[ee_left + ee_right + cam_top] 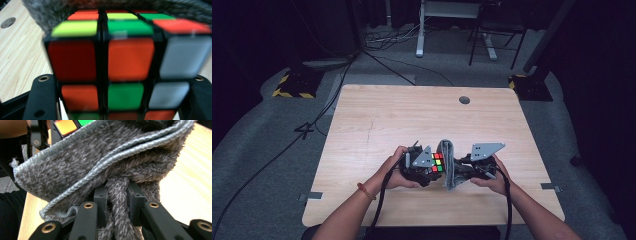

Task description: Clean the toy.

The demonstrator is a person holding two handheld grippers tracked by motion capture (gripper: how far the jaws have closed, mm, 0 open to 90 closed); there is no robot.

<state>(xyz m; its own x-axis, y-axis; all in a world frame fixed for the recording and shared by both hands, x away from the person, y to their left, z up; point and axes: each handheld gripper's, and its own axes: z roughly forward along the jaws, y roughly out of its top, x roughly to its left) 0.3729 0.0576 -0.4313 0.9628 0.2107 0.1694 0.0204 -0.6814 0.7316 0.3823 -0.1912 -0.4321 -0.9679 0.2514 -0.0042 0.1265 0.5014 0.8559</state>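
You are holding a gripper in each hand over the near half of a pale wooden surface (pixel 377 115), and the two meet close in front of you. Your left gripper (pixel 428 170) has its fingers (pixel 41 100) closed on a puzzle cube (pixel 125 62); in the left gripper view the black fingers stand at the cube's two sides, against its lower rows. The cube's face toward that camera shows red, orange, white and green squares, and its top shows yellow-green, green and red ones. In the high view the cube (pixel 437 162) sits between the two grippers, just above the surface.

Your right gripper (pixel 462 172) has its fingers (pixel 100 202) pinched on a bunched fold of a grey fleecy cloth (pixel 82 162). The cloth has a lighter stitched hem and spreads out beyond the fingers. In the high view the cloth (pixel 448 162) stands upright as a narrow band, right against the cube's right side. In the left gripper view the cloth's fuzzy edge (pixel 47 15) curves around the cube's far side. A round cable hole (pixel 464 100) sits near the far edge of the surface.
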